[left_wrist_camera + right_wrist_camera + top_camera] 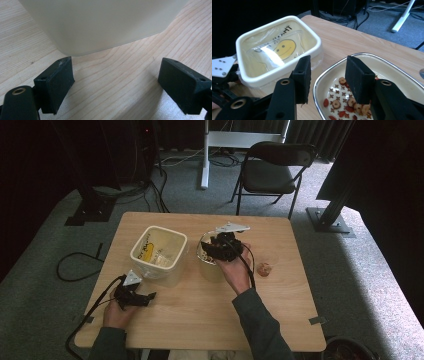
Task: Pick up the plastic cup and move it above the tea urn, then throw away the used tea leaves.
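Observation:
A cream square tub lined with a clear bag bearing a yellow smiley stands left of the table's middle; its inside shows in the right gripper view. Right beside it is a metal-rimmed bowl holding red and tan dried bits. My right gripper hovers just over the bowl's near rim, open with nothing between its jaws. My left gripper lies low near the front left, open, empty, facing the tub's wall a short way off.
A small clear cup with something reddish sits right of the bowl. Beyond the far table edge stand a black folding chair and a white desk leg. Cables trail on the carpet at the left.

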